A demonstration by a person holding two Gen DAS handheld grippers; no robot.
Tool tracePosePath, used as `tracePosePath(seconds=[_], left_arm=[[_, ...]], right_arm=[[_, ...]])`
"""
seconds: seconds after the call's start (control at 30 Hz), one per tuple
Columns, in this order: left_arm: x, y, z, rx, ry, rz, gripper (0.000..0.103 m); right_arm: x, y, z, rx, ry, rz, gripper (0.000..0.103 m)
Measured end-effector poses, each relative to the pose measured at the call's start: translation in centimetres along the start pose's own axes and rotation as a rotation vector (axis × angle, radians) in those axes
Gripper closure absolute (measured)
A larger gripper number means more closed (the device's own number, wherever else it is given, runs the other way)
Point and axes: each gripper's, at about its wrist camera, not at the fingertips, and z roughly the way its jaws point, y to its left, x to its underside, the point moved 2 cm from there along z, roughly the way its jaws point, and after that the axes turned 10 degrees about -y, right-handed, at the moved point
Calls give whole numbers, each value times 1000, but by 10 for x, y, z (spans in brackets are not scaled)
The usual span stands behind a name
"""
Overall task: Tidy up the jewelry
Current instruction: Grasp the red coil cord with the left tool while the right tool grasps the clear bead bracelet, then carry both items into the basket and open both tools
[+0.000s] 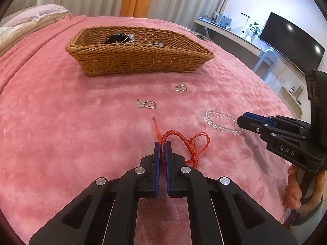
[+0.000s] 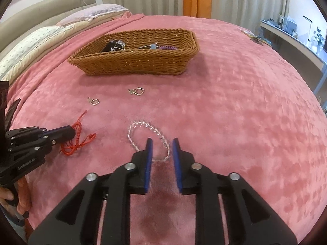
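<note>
The left gripper (image 1: pixel 162 143) has its jaws clamped on the red cord bracelet (image 1: pixel 184 140); the right gripper (image 2: pixel 162 141) is slightly parted astride the clear bead bracelet (image 2: pixel 143 126) on the pink bed (image 2: pixel 235 112); two earrings (image 2: pixel 137 91) lie nearer the wicker basket (image 2: pixel 132 61) holding dark and purple jewelry (image 2: pixel 167 48).

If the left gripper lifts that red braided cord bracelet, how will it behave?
Probably floppy: the red cord bracelet lies in slack loops. Its loose tails would likely dangle and could snag. It looks light, and the left gripper is shut on the braid.

Basket (image 1: pixel 139 59) wall hides jewelry inside.
</note>
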Motion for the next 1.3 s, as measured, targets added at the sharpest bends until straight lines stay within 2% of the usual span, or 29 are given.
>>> tracePosePath(seconds=[0.27,0.43,0.47,0.53,0.57,0.8,0.97,1.17,1.3], left_arm=[[1,2,1,12,3,-8,100],[1,2,1,13,3,-7,100],[1,2,2,13,2,-8,100],[1,2,1,13,3,-8,100],[1,2,2,13,2,-8,100],[-4,1,-5,-11,-34,-9,100],[-17,-3,-23,-11,-107,4,100],[-44,-14,-40,-61,-167,59,100],[-79,-22,-50,-99,-227,113,100]], right_arm=[[-3,-5,28,-10,60,7,84],[-2,13,34,40,58,-95,84],[-2,15,34,50,56,-111,85],[-1,21,33,53,49,-138,97],[0,23,32,44,46,-140,97],[-10,24,6,16,-30,-109,97],[-28,27,-15,-3,-93,-92,97],[-58,27,-41,-16,-168,-84,97],[-87,29,-53,-25,-226,-93,97]])
